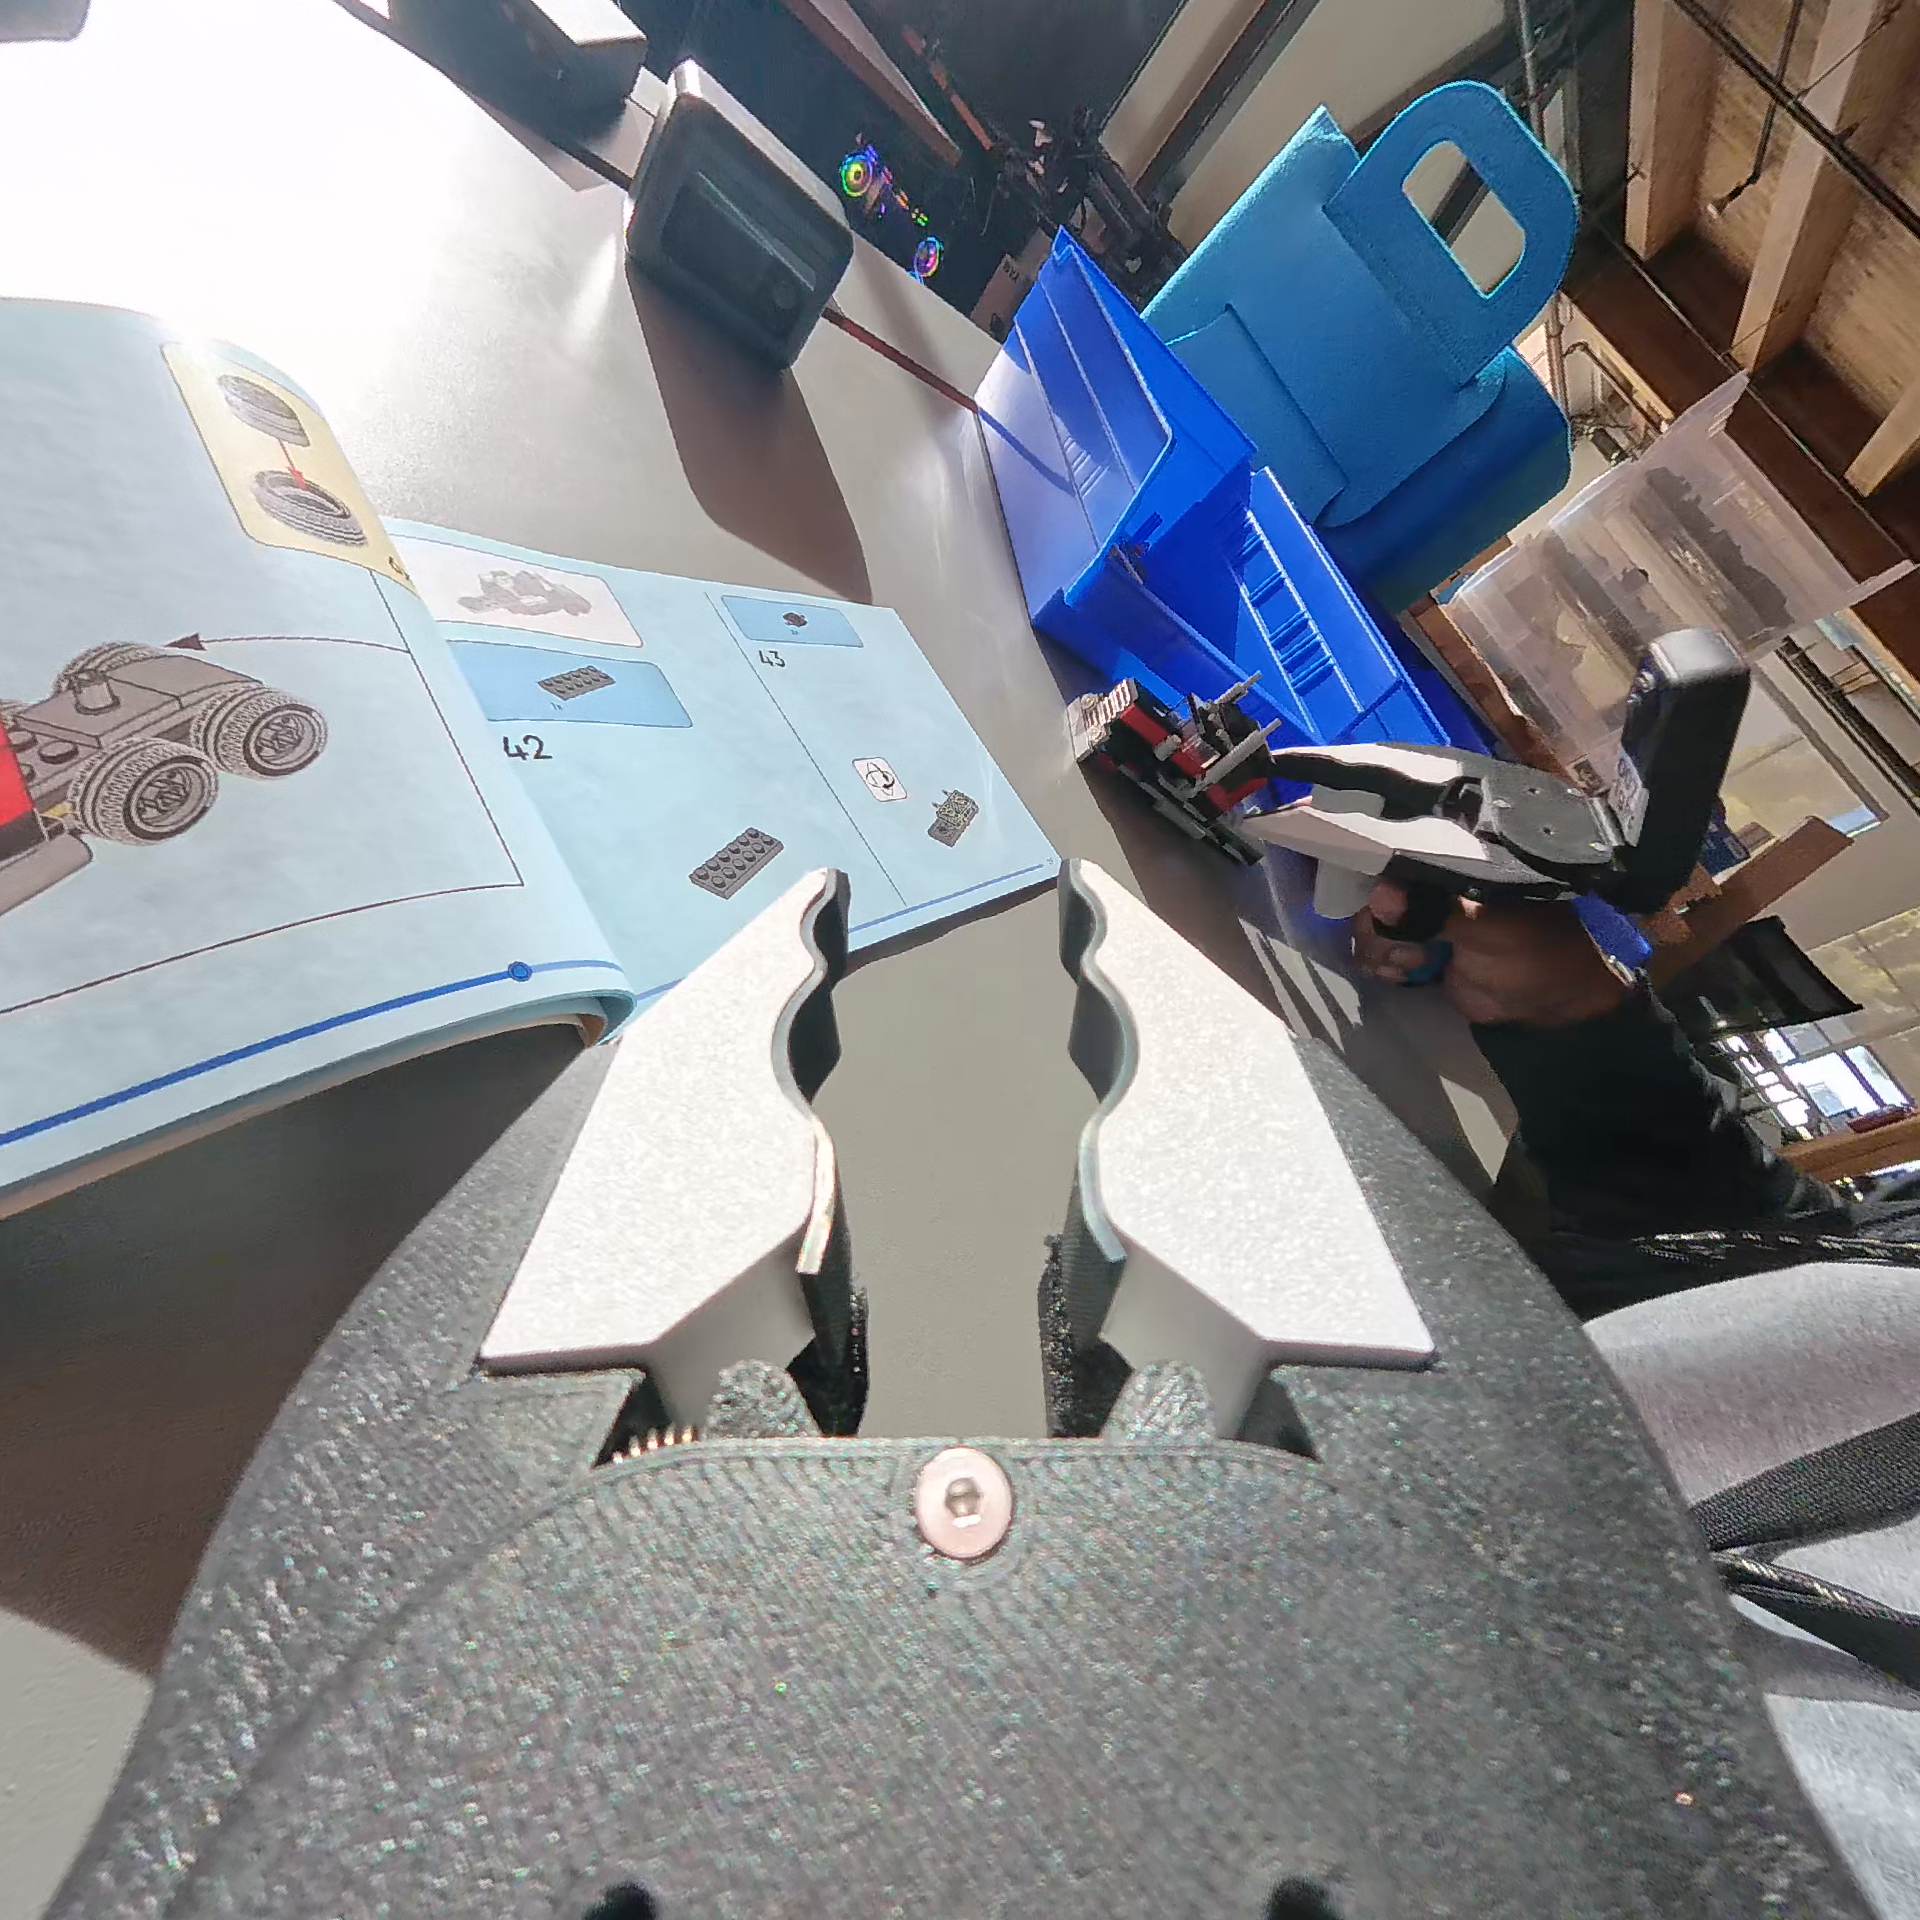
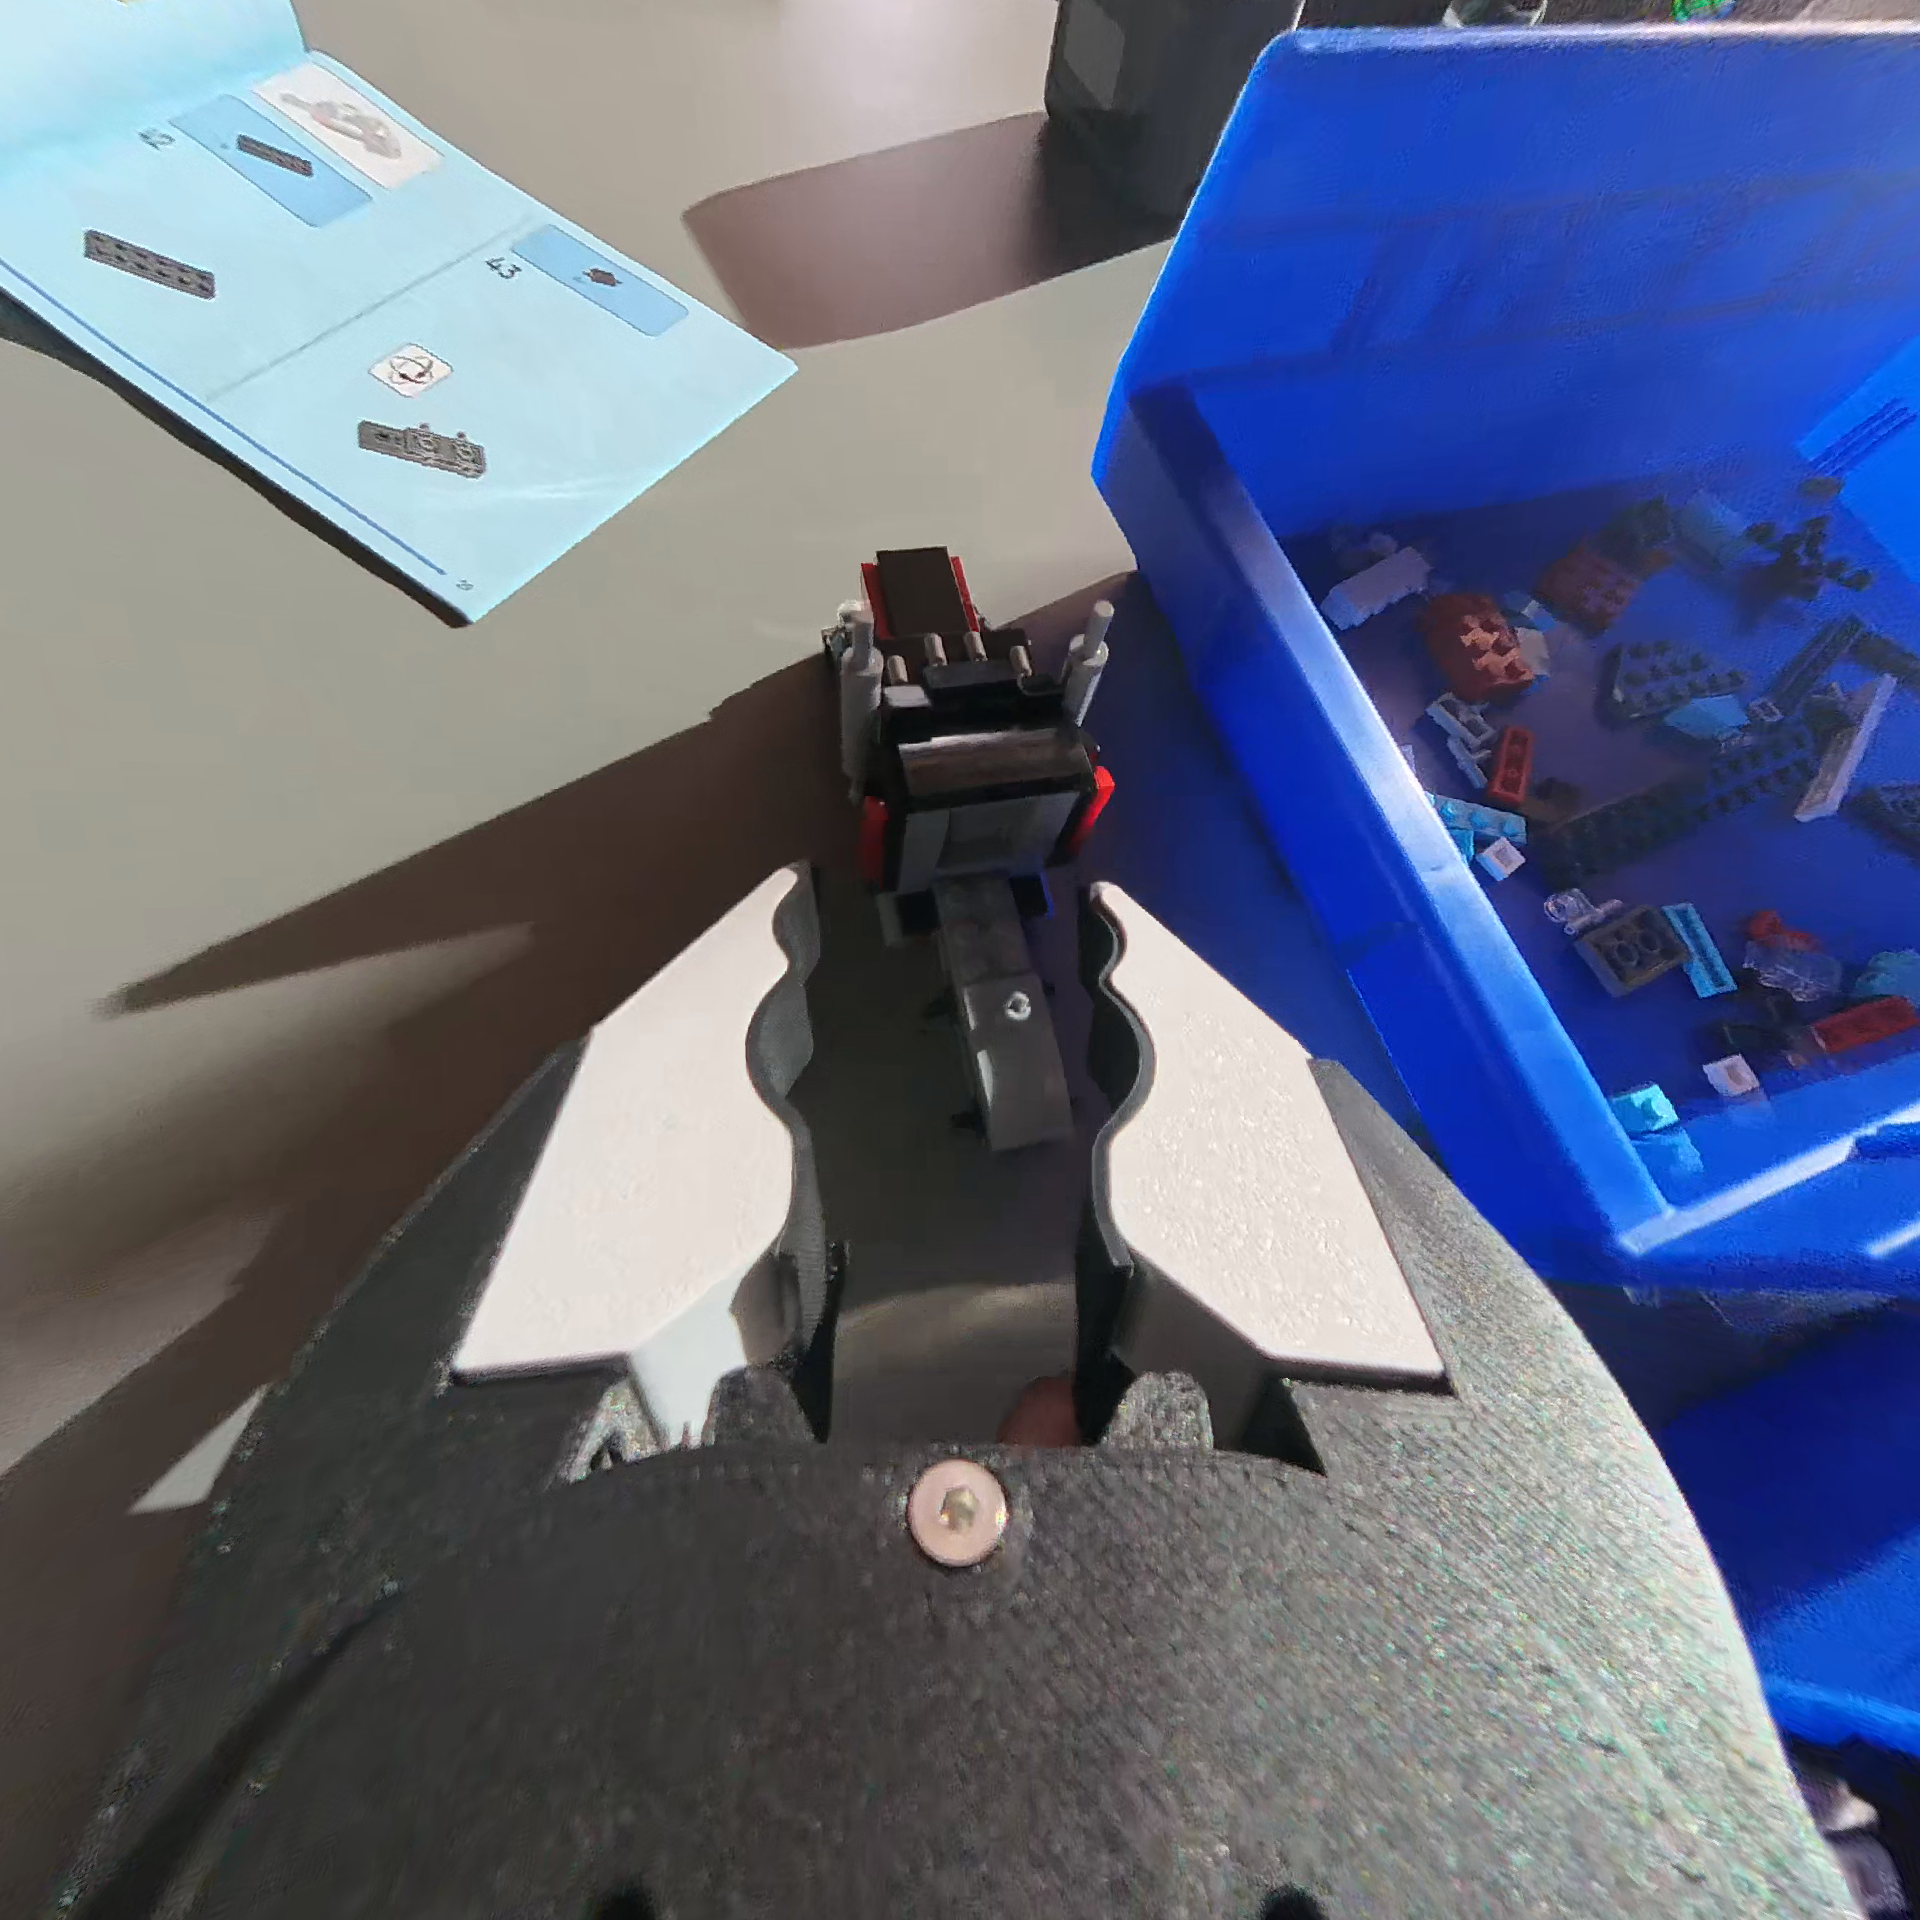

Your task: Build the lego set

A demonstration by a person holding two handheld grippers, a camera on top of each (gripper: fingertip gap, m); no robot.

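Note:
A partly built black, red and grey lego truck (image 2: 971,769) stands on the grey table beside the blue bin (image 2: 1351,831). Its long grey rear part (image 2: 1003,1029) lies between the fingers of my right gripper (image 2: 951,894), which is open around it without clamping it. The truck also shows in the left wrist view (image 1: 1164,758), with the right gripper (image 1: 1262,790) at its end. My left gripper (image 1: 951,883) is open and empty, low over the table at the corner of the open instruction booklet (image 1: 312,779). Loose lego pieces (image 2: 1662,790) lie in the bin.
A dark box-shaped device (image 1: 738,234) stands at the far side of the table. Blue foam pieces (image 1: 1382,343) and a clear plastic container (image 1: 1683,540) sit behind the bin. A person's hand (image 1: 1496,956) holds the right gripper. The booklet also shows in the right view (image 2: 364,312). About 30 cm separates my left fingertips from my right.

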